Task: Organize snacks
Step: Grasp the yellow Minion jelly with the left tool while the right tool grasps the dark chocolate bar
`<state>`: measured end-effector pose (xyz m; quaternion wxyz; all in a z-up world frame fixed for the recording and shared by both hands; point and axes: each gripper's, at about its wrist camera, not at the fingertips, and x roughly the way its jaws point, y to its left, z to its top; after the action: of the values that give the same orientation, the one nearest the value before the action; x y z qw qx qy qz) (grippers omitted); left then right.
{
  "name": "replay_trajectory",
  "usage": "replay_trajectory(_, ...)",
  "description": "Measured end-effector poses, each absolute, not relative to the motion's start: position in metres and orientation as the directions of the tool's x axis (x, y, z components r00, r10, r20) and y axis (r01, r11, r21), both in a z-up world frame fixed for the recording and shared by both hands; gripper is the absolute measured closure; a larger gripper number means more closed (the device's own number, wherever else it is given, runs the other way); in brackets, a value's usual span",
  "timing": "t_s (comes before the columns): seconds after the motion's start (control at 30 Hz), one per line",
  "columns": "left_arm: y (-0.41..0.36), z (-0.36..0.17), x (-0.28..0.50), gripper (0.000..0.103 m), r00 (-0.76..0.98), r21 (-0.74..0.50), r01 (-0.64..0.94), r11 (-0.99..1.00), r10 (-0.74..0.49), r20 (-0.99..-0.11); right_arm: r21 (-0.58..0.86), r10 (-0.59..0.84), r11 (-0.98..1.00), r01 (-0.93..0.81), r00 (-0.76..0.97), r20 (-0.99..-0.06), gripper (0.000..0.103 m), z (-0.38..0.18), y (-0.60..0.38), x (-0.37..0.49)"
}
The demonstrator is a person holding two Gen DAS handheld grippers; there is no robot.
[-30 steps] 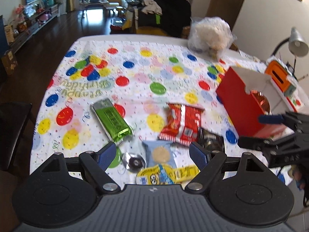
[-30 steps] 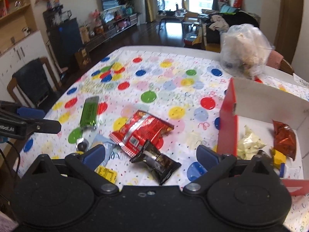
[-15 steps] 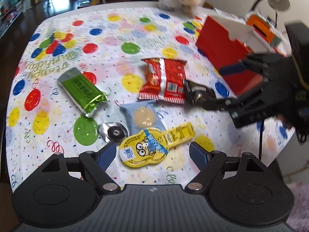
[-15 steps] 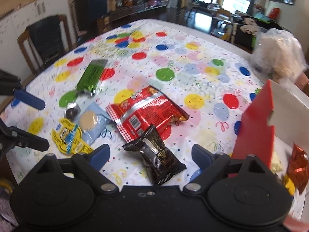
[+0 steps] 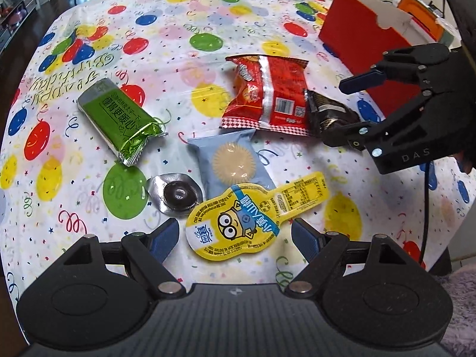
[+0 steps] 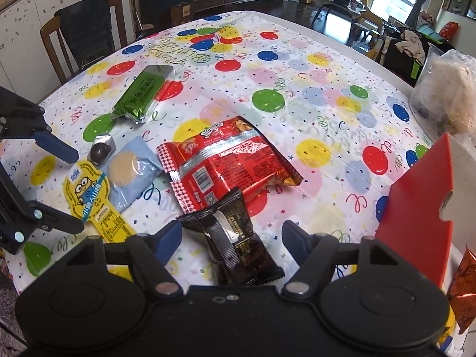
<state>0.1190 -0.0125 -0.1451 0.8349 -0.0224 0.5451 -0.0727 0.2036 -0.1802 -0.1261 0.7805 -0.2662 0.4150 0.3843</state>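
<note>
Snacks lie on the balloon tablecloth. My left gripper (image 5: 236,235) is open, its jaws on either side of the yellow minion packet (image 5: 250,217). Beyond it lie a blue cookie packet (image 5: 232,160), a foil-wrapped dark candy (image 5: 177,193), a green bar (image 5: 119,116) and a red chip bag (image 5: 267,89). My right gripper (image 6: 232,235) is open, with the black snack packet (image 6: 235,238) between its jaws. It also shows in the left wrist view (image 5: 345,104). The red box (image 6: 416,211) stands at the right.
A clear bag of pale food (image 6: 446,95) sits at the table's far right. A wooden chair (image 6: 83,35) stands beyond the table's left side. An orange item and a lamp (image 5: 422,15) are behind the red box.
Both grippers have come down and forward toward the table. The left now frames the yellow minion packet; the right now frames the black packet. Both stay open.
</note>
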Motion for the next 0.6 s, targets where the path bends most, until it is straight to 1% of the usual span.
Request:
replay_trajectory(0.23,-0.019,-0.152,0.121,0.02,0.392,-0.088,0.093,0.992,-0.117,-0.912,-0.1,0.369,0.546,-0.832,0.346,-0.862,0.038,-0.134,-0.178,0.206)
replay_trajectory(0.4,-0.022,-0.153,0.122,0.02,0.402,-0.066,0.088,0.994,-0.097,-0.91,-0.082,0.369,0.558,-0.826,0.335,-0.867,0.049,-0.136,-0.179,0.207)
replay_trajectory(0.5,-0.025,-0.154,0.121,0.021,0.408,-0.047,0.092,0.995,-0.081,-0.909,-0.083,0.367,0.569,-0.818,0.343,-0.865,0.052,-0.137,-0.18,0.207)
replay_trajectory(0.6,-0.025,-0.153,0.118,0.025,0.422,-0.031,0.083,0.996,-0.063,-0.904,-0.086,0.36,0.586,-0.806,0.354,-0.863,0.06,-0.136,-0.183,0.206)
